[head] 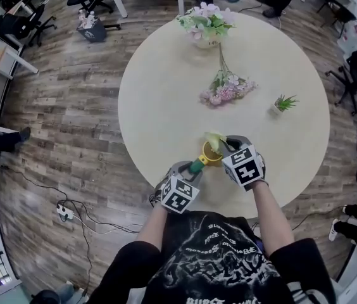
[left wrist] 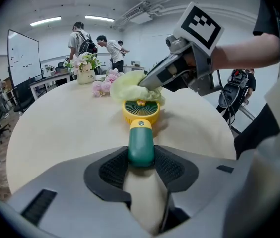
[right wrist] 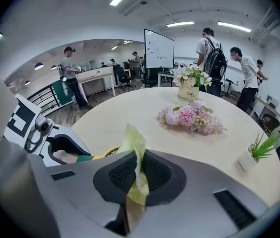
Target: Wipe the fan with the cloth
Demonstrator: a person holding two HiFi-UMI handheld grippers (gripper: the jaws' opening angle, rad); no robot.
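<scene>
A small hand fan lies on the round table, with a yellow head [head: 211,156] [left wrist: 140,110] and a green handle [left wrist: 140,145]. My left gripper [left wrist: 140,157] [head: 190,170] is shut on that handle near the table's front edge. A pale yellow-green cloth [right wrist: 136,157] [left wrist: 130,88] is pinched in my right gripper [right wrist: 136,175] [head: 224,145]. In the left gripper view the cloth rests on the far rim of the fan head, with the right gripper [left wrist: 152,81] slanting down onto it from the right. The right gripper view shows only a sliver of the fan [right wrist: 111,151] beside the left gripper [right wrist: 75,155].
On the cream table [head: 166,94] a vase of flowers [head: 207,25] stands at the far edge. A loose pink bouquet [head: 226,88] lies mid-table, and a tiny potted plant [head: 283,103] stands to the right. Desks, chairs and several people are beyond the table.
</scene>
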